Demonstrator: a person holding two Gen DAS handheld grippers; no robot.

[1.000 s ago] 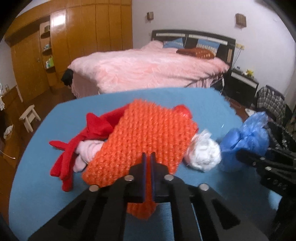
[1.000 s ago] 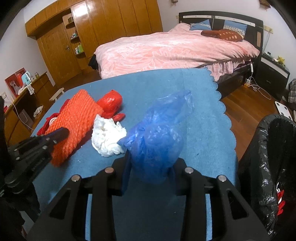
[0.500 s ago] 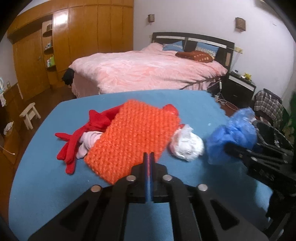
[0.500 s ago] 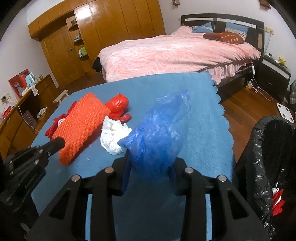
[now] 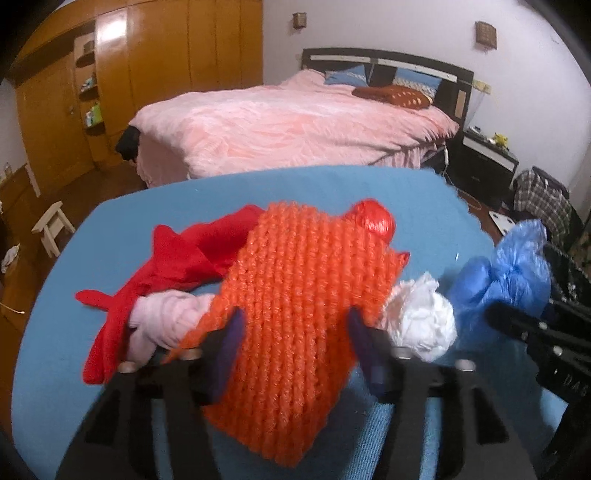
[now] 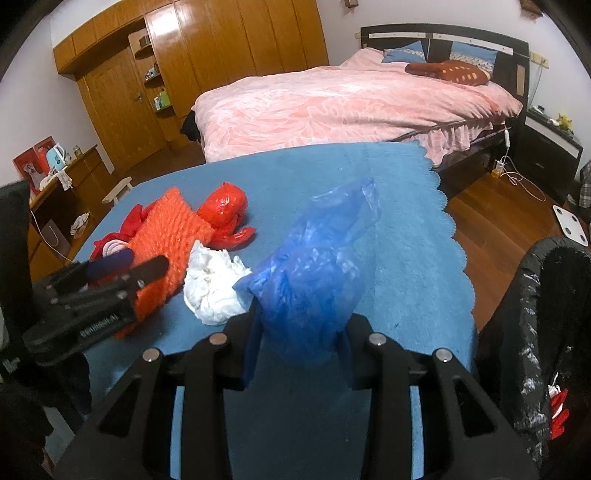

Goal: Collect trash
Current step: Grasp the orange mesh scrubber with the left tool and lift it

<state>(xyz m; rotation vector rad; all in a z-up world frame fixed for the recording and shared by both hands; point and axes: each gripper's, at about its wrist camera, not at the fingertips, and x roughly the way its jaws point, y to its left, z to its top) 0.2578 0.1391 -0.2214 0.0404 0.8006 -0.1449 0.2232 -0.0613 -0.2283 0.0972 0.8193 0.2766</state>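
Since a moment ago my left gripper [image 5: 293, 343] has opened around the orange net [image 5: 295, 314] beside the tissue [image 5: 421, 325], not yet squeezing, while my right gripper [image 6: 301, 330] clenches the blue bag [image 6: 314, 266]; next, close.

Indoor artificial light, moderately dim, warm cast. Bright glare patch on the glossy wardrobe doors [image 5: 107, 33], top left in the left wrist view; softer sheen there in the right wrist view. Both views fisheye: black vignette at corners, straight lines bowed near the edges. Left wrist view is soft, with blur on the orange mesh [image 5: 295, 314] and the near fingers [image 5: 225, 350]. Right wrist view is sharper; the bin liner [image 6: 532, 332] reads nearly black.
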